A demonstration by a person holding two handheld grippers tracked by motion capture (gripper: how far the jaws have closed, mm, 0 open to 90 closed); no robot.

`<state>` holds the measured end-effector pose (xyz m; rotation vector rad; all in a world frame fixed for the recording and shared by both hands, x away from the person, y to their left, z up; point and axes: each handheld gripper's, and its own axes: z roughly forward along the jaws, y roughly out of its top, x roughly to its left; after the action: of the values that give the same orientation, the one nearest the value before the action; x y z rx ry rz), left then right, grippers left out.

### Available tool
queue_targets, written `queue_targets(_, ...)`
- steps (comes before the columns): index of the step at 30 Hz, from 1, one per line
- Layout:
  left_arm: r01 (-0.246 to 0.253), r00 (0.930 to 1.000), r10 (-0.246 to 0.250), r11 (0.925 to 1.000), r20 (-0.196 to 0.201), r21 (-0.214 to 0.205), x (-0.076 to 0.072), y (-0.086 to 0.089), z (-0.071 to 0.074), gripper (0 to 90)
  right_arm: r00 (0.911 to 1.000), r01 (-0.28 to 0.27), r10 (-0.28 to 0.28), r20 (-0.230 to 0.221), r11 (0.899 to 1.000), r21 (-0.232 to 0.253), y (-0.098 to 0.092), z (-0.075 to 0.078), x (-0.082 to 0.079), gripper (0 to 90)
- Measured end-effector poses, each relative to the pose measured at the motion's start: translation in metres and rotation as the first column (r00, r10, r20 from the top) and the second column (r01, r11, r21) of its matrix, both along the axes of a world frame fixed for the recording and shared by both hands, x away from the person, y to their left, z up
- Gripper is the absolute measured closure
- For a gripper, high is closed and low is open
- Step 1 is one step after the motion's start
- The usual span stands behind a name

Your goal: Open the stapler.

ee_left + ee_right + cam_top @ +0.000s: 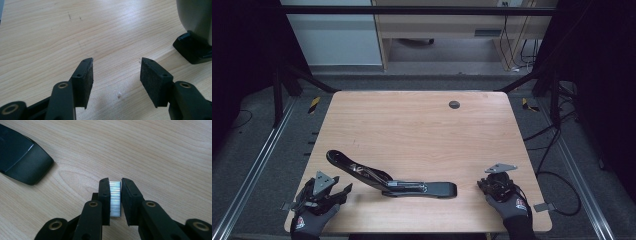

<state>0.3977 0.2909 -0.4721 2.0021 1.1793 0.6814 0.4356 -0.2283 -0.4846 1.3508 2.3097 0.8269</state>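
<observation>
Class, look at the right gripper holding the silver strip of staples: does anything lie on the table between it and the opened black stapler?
Nothing visible does. Bare wooden table separates the right gripper, shut on the silver staple strip, from the opened black stapler.

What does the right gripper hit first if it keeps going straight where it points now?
Probably nothing but bare table: ahead of the right gripper, shut on a strip of staples, lies open wood. The open stapler's black end sits off to the side of that line, though depth is hard to judge.
</observation>
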Motion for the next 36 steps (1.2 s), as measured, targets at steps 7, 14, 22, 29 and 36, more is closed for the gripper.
queue_targets(7,-0.002,1.0,0.002,1.0,0.0,-0.002,0.0,0.0,0.0,43.8,0.9998,0.006,-0.006,-0.019,1.0,0.002,0.002,0.0,0.0,78.1)
queue_targets(14,0.0,1.0,0.0,1.0,-0.002,-0.007,0.0,0.0,0.0,43.5,1.0,0.007,-0.007,-0.004,1.0,0.013,0.0,0.001,0.0,72.8)
queue_targets(22,0.003,1.0,-0.003,1.0,-0.001,-0.007,0.001,0.0,-0.001,43.5,0.9989,0.04,-0.041,0.024,0.998,0.04,-0.001,0.013,-0.004,69.6)
queue_targets(29,0.007,1.0,-0.007,1.0,-0.004,0.0,0.002,0.0,-0.001,43.2,0.9987,0.048,-0.049,0.012,0.998,0.027,-0.001,0.016,-0.008,70.9)
queue_targets(36,0.004,0.9999,-0.004,1.0,-0.012,-0.003,0.002,0.001,-0.002,43.0,0.9993,0.036,-0.036,0.005,0.999,-0.003,-0.001,0.011,-0.006,71.7)
